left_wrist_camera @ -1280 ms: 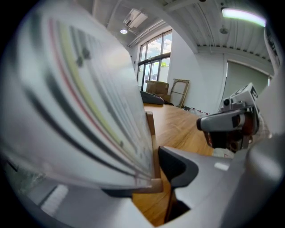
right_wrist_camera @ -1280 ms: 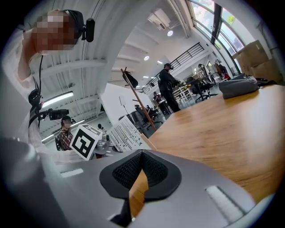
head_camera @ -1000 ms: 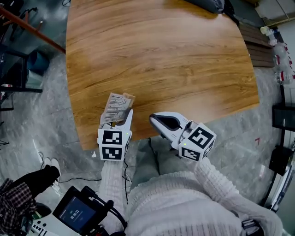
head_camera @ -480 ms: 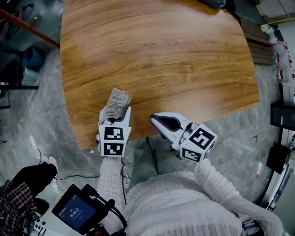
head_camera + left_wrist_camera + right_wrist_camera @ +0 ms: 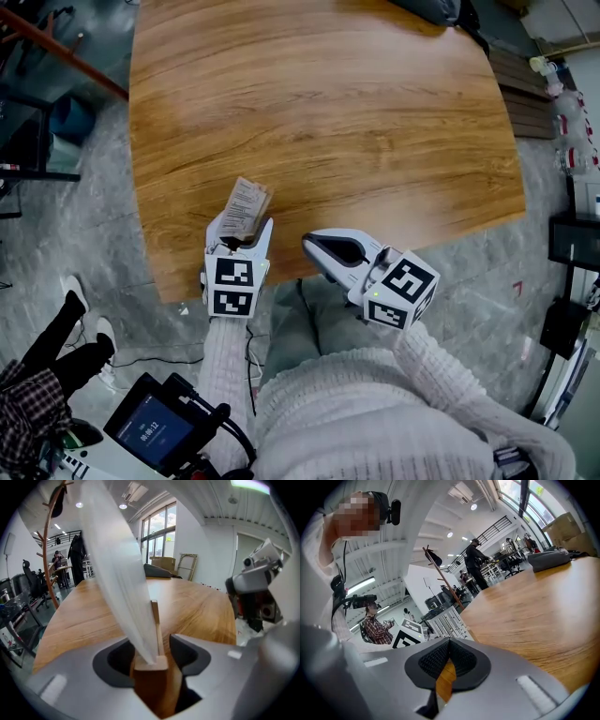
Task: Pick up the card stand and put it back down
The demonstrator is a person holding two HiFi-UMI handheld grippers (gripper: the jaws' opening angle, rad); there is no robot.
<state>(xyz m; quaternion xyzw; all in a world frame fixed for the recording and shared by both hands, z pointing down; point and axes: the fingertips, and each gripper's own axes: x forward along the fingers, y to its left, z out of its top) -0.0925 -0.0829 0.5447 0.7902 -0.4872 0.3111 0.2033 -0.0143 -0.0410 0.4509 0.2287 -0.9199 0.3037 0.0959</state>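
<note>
The card stand (image 5: 246,207) is a small wooden base (image 5: 150,662) with a white printed card (image 5: 119,569) leaning in its slot. It stands at the near left edge of the wooden table (image 5: 328,103). My left gripper (image 5: 240,230) straddles the base and its jaws are opening. A thin gap shows between the base and the right pad (image 5: 190,656). My right gripper (image 5: 321,247) hovers just off the table's near edge, to the right of the stand. It is shut with nothing in it (image 5: 449,660).
A dark bag (image 5: 427,9) lies at the table's far edge. A coat rack (image 5: 49,550) and office chairs stand beyond the table's left side. A bystander in plaid (image 5: 28,412) and a device with a screen (image 5: 155,433) are at lower left.
The left gripper and the stand have shifted slightly farther onto the table, and its fingers now stand a little wider apart. The right gripper has stayed put. The bystander's leg has moved.
</note>
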